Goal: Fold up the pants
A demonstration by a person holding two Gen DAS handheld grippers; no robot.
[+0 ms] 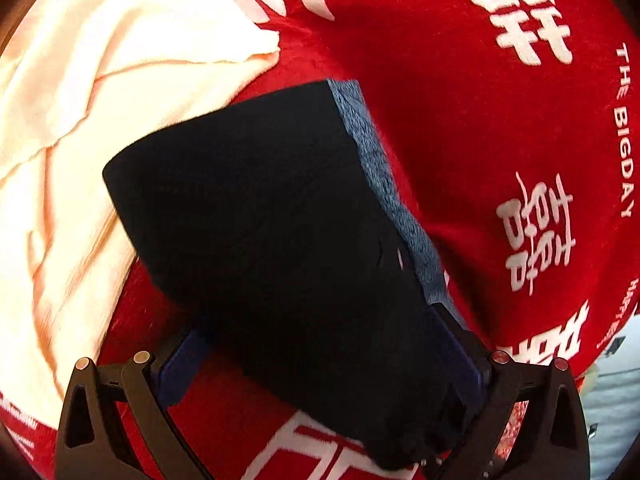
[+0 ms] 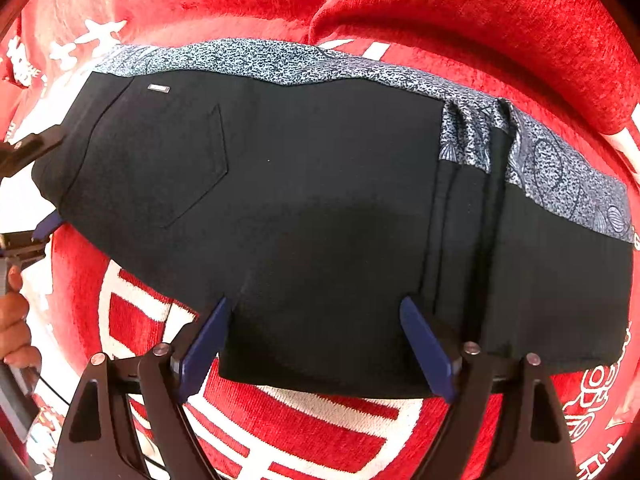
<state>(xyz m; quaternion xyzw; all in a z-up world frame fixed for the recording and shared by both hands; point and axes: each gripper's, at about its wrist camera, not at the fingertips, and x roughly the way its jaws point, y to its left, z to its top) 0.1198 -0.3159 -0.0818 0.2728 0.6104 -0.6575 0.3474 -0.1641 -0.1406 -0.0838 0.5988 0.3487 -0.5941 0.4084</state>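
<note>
Both my grippers, left (image 1: 320,364) and right (image 2: 316,344), gape wide, straddling the folded pants' (image 2: 320,200) near edge; red blanket (image 2: 440,4) beyond.

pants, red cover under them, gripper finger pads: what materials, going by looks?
Pants: matte black woven, likely cotton blend, stitched pocket; printed blue-white trim. Red cover: plush pile, probably velour or chenille, fuzzy nap with white lettering. Right gripper finger pads: smooth blue, plastic or rubber, unclear.

black pants (image 2: 320,200) (speckled-blue trim) — red blanket (image 2: 440,12)
</note>
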